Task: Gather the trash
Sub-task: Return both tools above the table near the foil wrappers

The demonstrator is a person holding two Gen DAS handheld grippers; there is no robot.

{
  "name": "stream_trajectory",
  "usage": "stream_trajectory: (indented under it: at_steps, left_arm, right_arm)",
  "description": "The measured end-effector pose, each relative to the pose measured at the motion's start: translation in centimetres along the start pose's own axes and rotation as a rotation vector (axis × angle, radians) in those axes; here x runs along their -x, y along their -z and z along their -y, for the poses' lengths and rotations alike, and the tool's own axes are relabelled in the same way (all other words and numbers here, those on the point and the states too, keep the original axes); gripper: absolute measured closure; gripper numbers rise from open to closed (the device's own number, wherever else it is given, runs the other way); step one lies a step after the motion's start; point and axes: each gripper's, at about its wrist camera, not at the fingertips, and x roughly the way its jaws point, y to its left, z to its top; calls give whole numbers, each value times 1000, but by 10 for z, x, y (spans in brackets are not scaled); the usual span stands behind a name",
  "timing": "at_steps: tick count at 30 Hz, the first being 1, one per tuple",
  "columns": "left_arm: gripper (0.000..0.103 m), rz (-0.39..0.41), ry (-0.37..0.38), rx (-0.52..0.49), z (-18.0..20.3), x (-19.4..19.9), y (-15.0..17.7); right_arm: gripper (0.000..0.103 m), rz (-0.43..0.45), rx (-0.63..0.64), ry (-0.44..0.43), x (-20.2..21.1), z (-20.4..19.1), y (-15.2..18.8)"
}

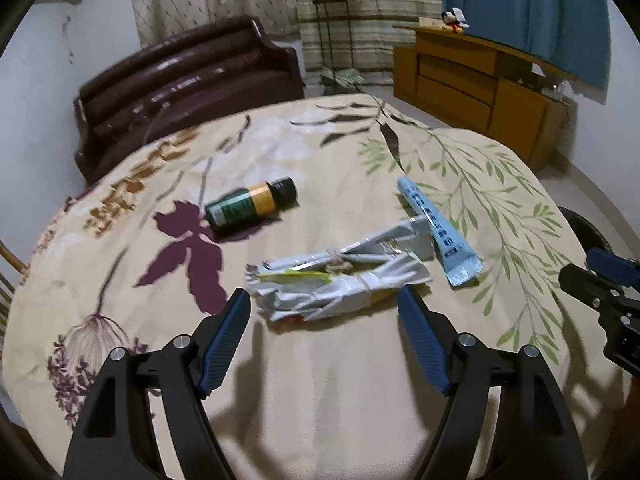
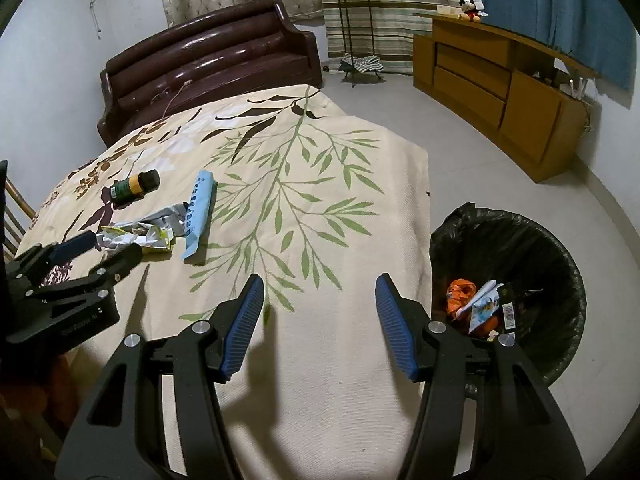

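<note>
On the leaf-print tablecloth [image 1: 320, 380] lies a crumpled silver wrapper [image 1: 336, 284] [image 2: 136, 236]. My left gripper [image 1: 322, 296] [image 2: 116, 244] stands open around its near end, and the pads do not press on it. A light blue tube [image 1: 438, 232] [image 2: 198, 212] lies just right of the wrapper. A green bottle [image 1: 250, 204] [image 2: 134, 186] with a yellow band and black cap lies on its side further back left. My right gripper [image 2: 319, 280] [image 1: 578, 266] is open and empty above the cloth, left of a black-lined trash bin [image 2: 560, 248].
The bin stands on the floor by the table's right edge and holds an orange wrapper [image 2: 460, 296] and packets. A brown sofa [image 1: 188, 80] is behind the table. A wooden cabinet [image 2: 500, 88] is at the back right, with a plant stand [image 2: 352, 20] beside it.
</note>
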Motion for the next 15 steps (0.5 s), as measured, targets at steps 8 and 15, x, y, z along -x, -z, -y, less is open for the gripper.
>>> stream_trajectory:
  at_steps: [8,15]
  left_arm:
    - [30,-20,40,-27,10,2,6]
    - [30,-44,96,-10,19,7,12]
  right_arm:
    - [46,2,-18,-12,1,4,2]
    - [46,4,-33,-19,4,11,5]
